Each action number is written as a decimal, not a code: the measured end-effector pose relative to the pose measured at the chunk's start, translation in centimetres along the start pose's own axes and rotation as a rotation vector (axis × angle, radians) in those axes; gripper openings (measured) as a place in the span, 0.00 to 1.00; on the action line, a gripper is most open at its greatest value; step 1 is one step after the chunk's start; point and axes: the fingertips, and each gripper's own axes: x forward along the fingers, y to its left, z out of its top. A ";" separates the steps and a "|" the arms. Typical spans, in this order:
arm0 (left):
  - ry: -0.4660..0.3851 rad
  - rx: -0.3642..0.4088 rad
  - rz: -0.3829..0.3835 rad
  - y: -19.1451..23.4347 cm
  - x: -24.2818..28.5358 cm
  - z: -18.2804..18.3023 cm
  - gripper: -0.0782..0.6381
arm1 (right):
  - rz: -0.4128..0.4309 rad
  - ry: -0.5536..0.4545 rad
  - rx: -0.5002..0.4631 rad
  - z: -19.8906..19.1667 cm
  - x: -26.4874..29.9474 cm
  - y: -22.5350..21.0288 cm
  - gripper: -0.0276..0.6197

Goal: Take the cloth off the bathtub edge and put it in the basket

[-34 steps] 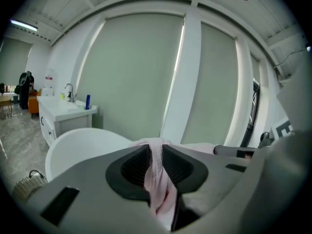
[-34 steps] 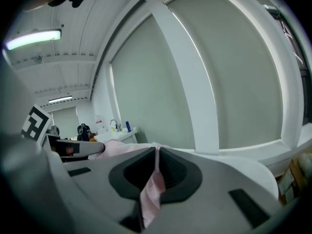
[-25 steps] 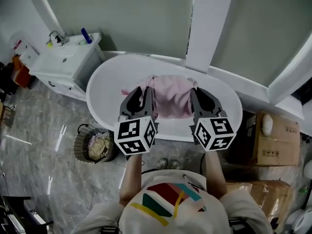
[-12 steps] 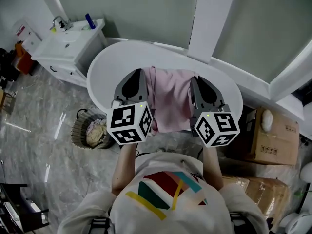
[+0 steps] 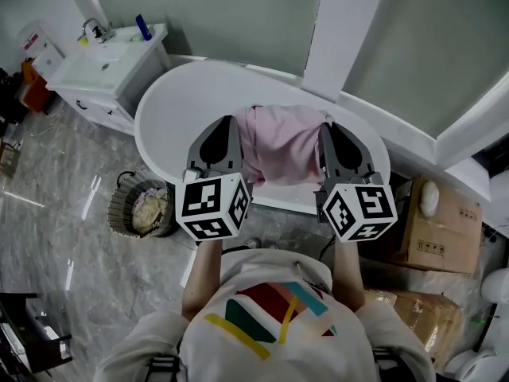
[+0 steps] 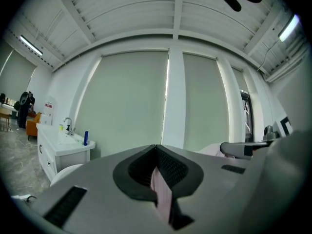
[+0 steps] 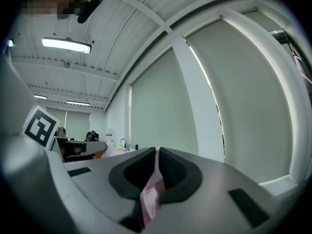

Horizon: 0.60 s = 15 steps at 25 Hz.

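Left gripper: my left gripper (image 5: 226, 123) points level. Its jaws are pressed together on a thin fold of the pink cloth (image 5: 282, 146). In the left gripper view (image 6: 156, 148) a pale pink strip (image 6: 162, 195) runs down the slot between the dark pads.

Right gripper: my right gripper (image 5: 330, 128) is level too and sits beside the left one. Its jaws are nearly together and pinch another fold. In the right gripper view (image 7: 157, 153) a crumpled pink edge (image 7: 150, 197) hangs out of the slot toward the camera.

Cloth: it spans the gap from one pair of jaws to the other, each gripping one side. The middle bunches and sags between them. I cannot tell whether its lower hem touches anything below.

Bathtub: the white bathtub (image 5: 171, 114) lies under and ahead of both pairs of jaws. The cloth is over its near rim.

Basket: the woven basket (image 5: 119, 205) stands on the marbled floor, off to the left of my left jaws and lower down, just beside the tub's outer wall. It already has some pale fabric in it.

Washbasin: the white washbasin (image 5: 107, 62) is further off, ahead of and to the left of my left jaws. A blue bottle (image 5: 143, 29) stands on it.

Cardboard box: the box (image 5: 437, 229) sits on the floor to the right of my right jaws.
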 end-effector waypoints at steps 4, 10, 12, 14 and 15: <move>-0.008 -0.009 0.020 -0.1 0.0 0.0 0.13 | 0.017 0.000 -0.002 -0.1 -0.1 -0.4 0.10; 0.011 -0.024 0.061 -0.5 -0.8 -1.6 0.13 | 0.061 0.010 0.003 -1.0 -0.5 -0.6 0.10; 0.021 -0.034 0.071 -0.5 -1.2 -2.3 0.13 | 0.072 0.017 0.007 -1.5 -0.6 -0.6 0.10; 0.027 -0.044 0.085 -0.4 -1.6 -2.7 0.13 | 0.087 0.023 0.012 -1.8 -0.6 -0.4 0.10; 0.029 -0.046 0.093 -0.2 -1.8 -2.8 0.13 | 0.096 0.026 0.014 -1.9 -0.6 -0.2 0.10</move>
